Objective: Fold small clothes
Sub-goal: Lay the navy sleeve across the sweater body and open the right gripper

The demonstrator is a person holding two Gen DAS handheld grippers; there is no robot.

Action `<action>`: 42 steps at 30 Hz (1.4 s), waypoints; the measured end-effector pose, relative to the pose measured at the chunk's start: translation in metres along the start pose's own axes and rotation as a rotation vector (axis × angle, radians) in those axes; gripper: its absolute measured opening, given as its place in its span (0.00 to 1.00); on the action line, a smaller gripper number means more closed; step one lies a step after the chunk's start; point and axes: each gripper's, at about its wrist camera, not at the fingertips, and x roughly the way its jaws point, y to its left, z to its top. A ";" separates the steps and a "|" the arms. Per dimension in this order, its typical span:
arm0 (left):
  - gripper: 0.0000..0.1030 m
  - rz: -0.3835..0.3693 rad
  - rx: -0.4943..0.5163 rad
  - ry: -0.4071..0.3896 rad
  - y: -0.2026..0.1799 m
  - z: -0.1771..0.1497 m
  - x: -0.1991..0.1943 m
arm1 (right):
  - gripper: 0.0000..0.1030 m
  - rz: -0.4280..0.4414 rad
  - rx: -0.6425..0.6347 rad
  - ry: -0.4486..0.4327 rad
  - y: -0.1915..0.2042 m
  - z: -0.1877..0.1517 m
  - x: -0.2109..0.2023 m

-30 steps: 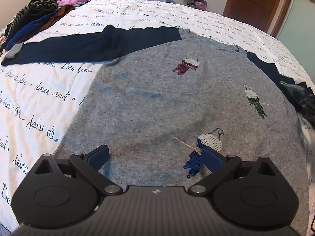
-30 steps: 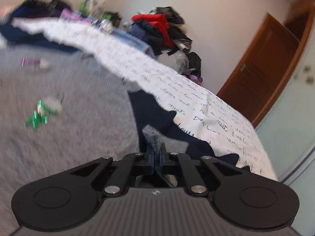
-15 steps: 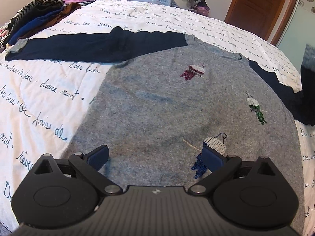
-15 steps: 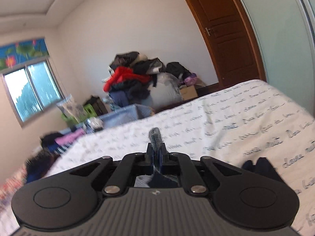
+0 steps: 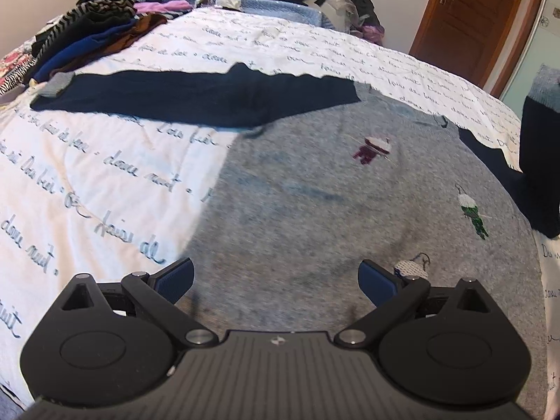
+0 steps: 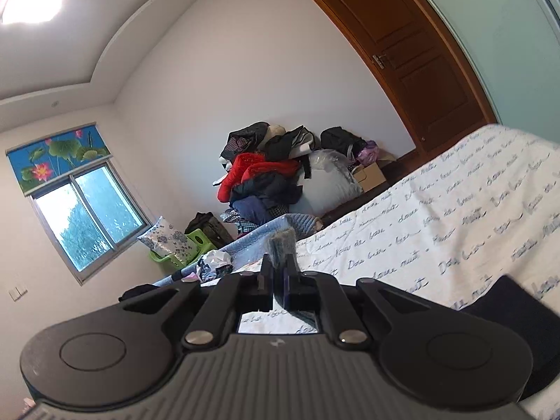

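Observation:
A grey sweater [image 5: 315, 203] with navy sleeves and small sequin figures lies flat on the bed. Its left sleeve [image 5: 196, 94] stretches out to the left. My left gripper [image 5: 276, 278] is open and empty, just above the sweater's lower hem. My right gripper [image 6: 278, 266] is shut on the grey cuff [image 6: 281, 241] of the right sleeve and holds it up in the air. That lifted sleeve [image 5: 539, 147] hangs at the right edge of the left wrist view, and its navy part [image 6: 507, 301] shows below the right gripper.
The bed has a white cover with script writing [image 5: 87, 175]. A pile of folded clothes [image 5: 87, 35] sits at the far left corner. More clothes and bags [image 6: 273, 175] are heaped against the wall. A wooden door [image 6: 402, 52] stands at the right.
My right gripper has lifted the right sleeve's cuff off the bed and tilted upward. The left gripper has drawn back a little toward the hem, still open.

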 end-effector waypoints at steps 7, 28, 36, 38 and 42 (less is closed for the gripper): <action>0.96 0.062 0.007 -0.048 0.008 0.004 -0.004 | 0.05 0.004 0.010 0.027 0.015 -0.028 0.030; 0.96 0.071 0.015 -0.048 0.025 0.007 -0.003 | 0.05 0.087 -0.026 0.152 0.067 -0.087 0.090; 0.96 0.077 0.004 -0.043 0.034 0.006 0.000 | 0.05 0.135 -0.045 0.204 0.097 -0.108 0.107; 0.96 0.077 -0.006 -0.040 0.037 0.005 0.001 | 0.05 0.144 -0.048 0.215 0.103 -0.112 0.111; 0.96 0.079 -0.014 -0.038 0.041 0.004 0.000 | 0.05 0.153 -0.053 0.239 0.110 -0.121 0.122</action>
